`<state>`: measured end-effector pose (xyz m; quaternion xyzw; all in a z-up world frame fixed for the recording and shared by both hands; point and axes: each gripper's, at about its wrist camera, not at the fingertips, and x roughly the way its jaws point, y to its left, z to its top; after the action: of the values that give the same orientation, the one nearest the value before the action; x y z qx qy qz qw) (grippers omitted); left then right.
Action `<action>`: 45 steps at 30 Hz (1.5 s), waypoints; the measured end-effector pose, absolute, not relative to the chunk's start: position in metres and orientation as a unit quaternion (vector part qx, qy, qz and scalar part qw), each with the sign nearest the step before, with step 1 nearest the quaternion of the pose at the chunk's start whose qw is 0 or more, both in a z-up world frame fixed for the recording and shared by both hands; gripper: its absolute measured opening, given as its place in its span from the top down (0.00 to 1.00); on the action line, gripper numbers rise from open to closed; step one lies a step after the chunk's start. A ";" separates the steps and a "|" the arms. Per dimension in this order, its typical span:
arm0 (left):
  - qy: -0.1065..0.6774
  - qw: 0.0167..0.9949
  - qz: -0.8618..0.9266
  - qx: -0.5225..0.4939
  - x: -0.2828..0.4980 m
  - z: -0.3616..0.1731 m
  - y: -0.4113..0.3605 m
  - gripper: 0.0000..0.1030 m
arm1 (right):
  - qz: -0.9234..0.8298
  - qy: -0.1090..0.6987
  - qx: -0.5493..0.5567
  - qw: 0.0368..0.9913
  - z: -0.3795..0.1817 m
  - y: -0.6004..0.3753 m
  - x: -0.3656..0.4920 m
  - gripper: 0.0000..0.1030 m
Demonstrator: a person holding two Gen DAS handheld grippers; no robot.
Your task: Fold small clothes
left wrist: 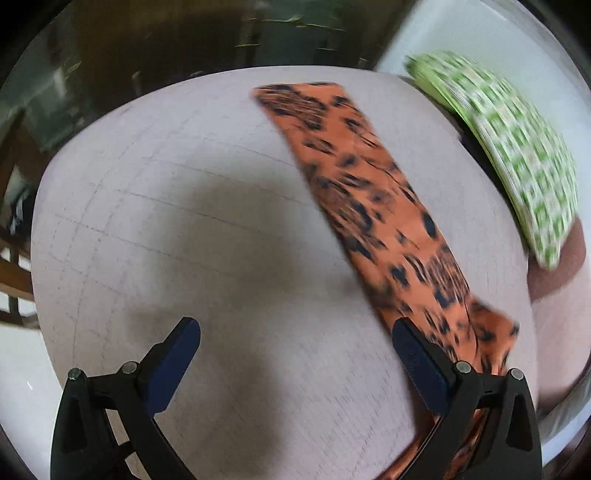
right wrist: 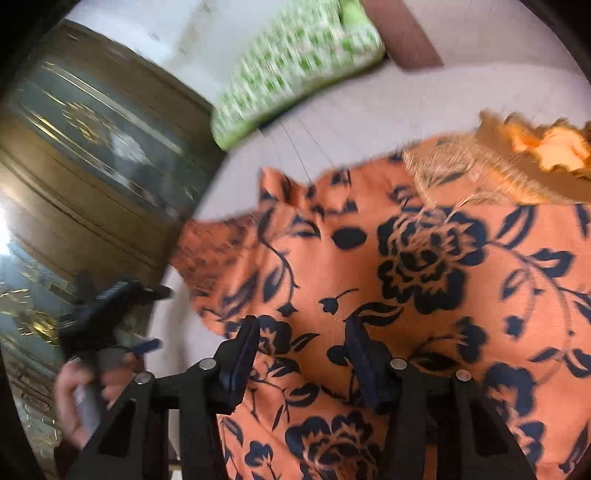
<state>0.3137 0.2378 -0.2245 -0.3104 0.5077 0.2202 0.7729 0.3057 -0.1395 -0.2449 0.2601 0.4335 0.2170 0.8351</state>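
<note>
An orange garment (right wrist: 424, 280) with a dark blue flower print lies spread on a pale sheet (left wrist: 207, 206). A gold embroidered yoke with a frilled neckline (right wrist: 532, 155) sits at its far right. In the left wrist view the garment (left wrist: 373, 199) shows as a long blurred strip running from the far middle to the near right. My left gripper (left wrist: 295, 332) stands wide open over bare sheet, its right finger (left wrist: 417, 350) at the cloth's edge. My right gripper (right wrist: 301, 328) is open above the garment's left part, with cloth showing between its fingers. The left gripper (right wrist: 157, 317) and the hand (right wrist: 81, 391) holding it appear blurred at the left.
A green and white checked pillow (left wrist: 513, 155) lies at the far right of the sheet, with a brown patch (left wrist: 561, 266) beside it. A dark wooden cabinet with glass doors (right wrist: 92, 155) stands past the sheet's edge. A white wall (left wrist: 480, 33) is behind the pillow.
</note>
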 end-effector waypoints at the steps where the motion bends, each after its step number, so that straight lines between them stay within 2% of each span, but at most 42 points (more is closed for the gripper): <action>1: 0.500 0.770 0.232 -0.321 0.311 -0.227 0.250 0.00 | 0.218 0.420 0.257 0.843 -0.244 -0.146 0.298 0.49; 3: 0.485 0.769 0.246 -0.337 0.307 -0.230 0.269 0.00 | 0.204 0.410 0.261 0.850 -0.252 -0.164 0.288 0.49; 7: 0.453 0.778 0.238 -0.365 0.310 -0.233 0.292 0.00 | 0.202 0.394 0.337 0.831 -0.276 -0.200 0.282 0.54; 12: 0.447 0.784 0.214 -0.374 0.339 -0.239 0.302 0.01 | 0.184 0.391 0.263 0.863 -0.270 -0.180 0.278 0.50; 14: 0.444 0.792 0.208 -0.363 0.356 -0.240 0.305 0.10 | 0.188 0.389 0.270 0.860 -0.271 -0.182 0.277 0.50; 19: 0.442 0.801 0.225 -0.336 0.385 -0.245 0.311 0.10 | 0.193 0.386 0.282 0.857 -0.273 -0.187 0.275 0.50; 21: 0.439 0.805 0.223 -0.331 0.397 -0.244 0.313 0.19 | 0.193 0.386 0.284 0.856 -0.272 -0.186 0.277 0.50; 23: 0.437 0.810 0.214 -0.327 0.409 -0.245 0.316 0.45 | 0.195 0.385 0.287 0.855 -0.273 -0.184 0.281 0.50; 24: 0.438 0.811 0.210 -0.326 0.413 -0.247 0.316 0.49 | 0.196 0.384 0.289 0.855 -0.273 -0.184 0.281 0.50; 25: 0.438 0.812 0.208 -0.324 0.415 -0.249 0.317 0.58 | 0.196 0.384 0.289 0.855 -0.273 -0.183 0.282 0.50; 28: 0.437 0.814 0.184 -0.337 0.422 -0.252 0.318 0.95 | 0.198 0.383 0.293 0.853 -0.274 -0.185 0.281 0.50; 30: 0.424 0.810 0.158 -0.372 0.423 -0.257 0.322 0.95 | 0.199 0.383 0.296 0.852 -0.274 -0.186 0.281 0.50; 36: 0.395 0.839 0.147 -0.344 0.421 -0.230 0.304 0.95 | 0.201 0.379 0.303 0.851 -0.275 -0.188 0.279 0.50; 42: 0.355 0.879 0.102 -0.301 0.410 -0.163 0.255 0.96 | 0.194 0.384 0.319 0.844 -0.269 -0.192 0.276 0.50; 45: 0.329 0.910 0.065 -0.243 0.396 -0.120 0.206 0.96 | 0.184 0.369 0.361 0.836 -0.263 -0.210 0.264 0.50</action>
<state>0.3960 0.2058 -0.1199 -0.2430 0.3287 0.0654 0.9103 0.2636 -0.2101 -0.2631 0.3612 0.3691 0.1844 0.8362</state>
